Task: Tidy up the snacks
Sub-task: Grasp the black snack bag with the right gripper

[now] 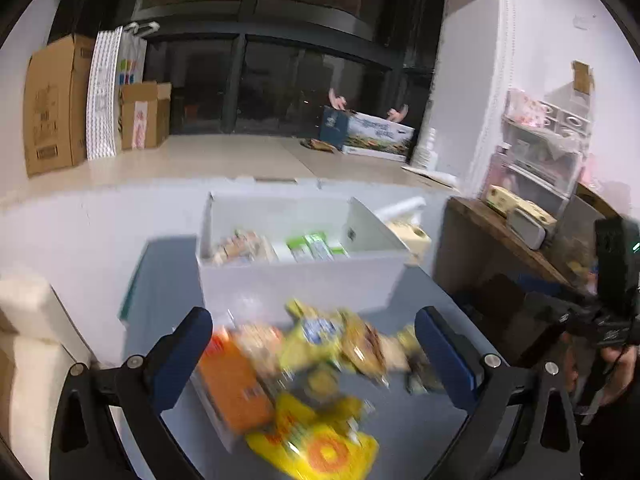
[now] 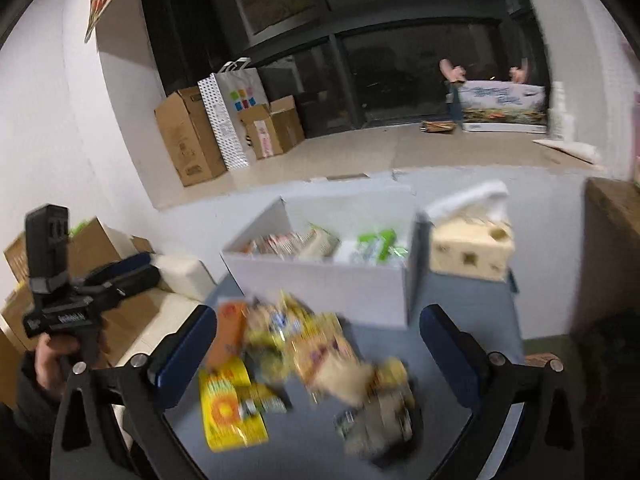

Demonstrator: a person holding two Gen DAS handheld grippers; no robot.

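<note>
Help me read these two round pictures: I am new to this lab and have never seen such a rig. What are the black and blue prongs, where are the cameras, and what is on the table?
There is no robot here. A person holds a two-finger gripper in each hand, and a fisheye camera on each looks forward along its blue-padded fingers. One picture is from the left gripper, the other from the right gripper. Both are open and hold nothing. Each view also catches the other tool at its edge. On the grey table lies a blurred pile of snacks in yellow and orange packs. Behind it stands a white box with some packs already inside, and a tissue box beside it.
</note>
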